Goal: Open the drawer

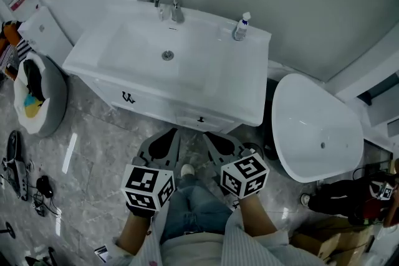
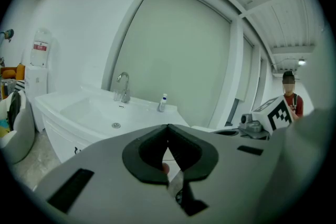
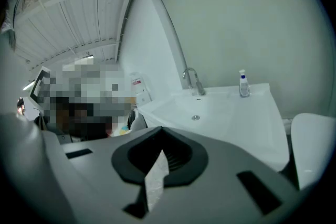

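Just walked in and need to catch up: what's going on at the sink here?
A person stands facing a white vanity, holding a two-jaw gripper in each hand. The left gripper and right gripper are both held low in front of the cabinet, jaws closed on nothing and touching nothing. The drawer under the basin is shut, its small dark handle untouched. Opening has not begun.

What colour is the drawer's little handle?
Black: the small drawer handle on the white vanity drawer, clearest in the head view.

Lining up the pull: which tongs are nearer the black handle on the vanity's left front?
Left. The left tongs sit below and right of the handle; the right tongs are farther right.
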Demonstrator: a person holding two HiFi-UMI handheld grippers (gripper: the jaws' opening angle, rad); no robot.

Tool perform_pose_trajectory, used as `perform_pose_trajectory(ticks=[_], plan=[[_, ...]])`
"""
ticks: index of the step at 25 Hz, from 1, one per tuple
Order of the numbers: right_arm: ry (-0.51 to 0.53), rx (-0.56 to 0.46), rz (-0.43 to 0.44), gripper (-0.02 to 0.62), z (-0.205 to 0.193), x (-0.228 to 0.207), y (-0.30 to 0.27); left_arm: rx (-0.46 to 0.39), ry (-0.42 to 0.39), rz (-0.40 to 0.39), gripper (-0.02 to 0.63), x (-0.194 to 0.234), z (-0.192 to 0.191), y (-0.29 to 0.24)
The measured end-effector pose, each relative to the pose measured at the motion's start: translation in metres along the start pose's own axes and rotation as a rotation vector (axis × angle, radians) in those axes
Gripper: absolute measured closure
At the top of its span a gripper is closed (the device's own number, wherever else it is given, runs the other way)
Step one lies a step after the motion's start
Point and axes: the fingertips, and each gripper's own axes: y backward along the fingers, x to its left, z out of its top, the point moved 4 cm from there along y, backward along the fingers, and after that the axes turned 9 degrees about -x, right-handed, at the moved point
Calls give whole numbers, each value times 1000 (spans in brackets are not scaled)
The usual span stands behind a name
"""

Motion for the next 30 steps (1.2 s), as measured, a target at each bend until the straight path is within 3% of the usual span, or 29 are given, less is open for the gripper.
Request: perform_pose_trajectory(ticks=[11, 19, 30], plan=[[-35, -35, -119, 586, 16, -31, -7, 48, -36, -114, 589, 5, 11, -49], [-74, -56, -246, 586, 18, -44, -20, 110, -73, -254, 590, 13, 13, -81], [-118, -71, -403, 586, -7, -55, -28, 201, -89, -395, 589, 23, -18, -108]])
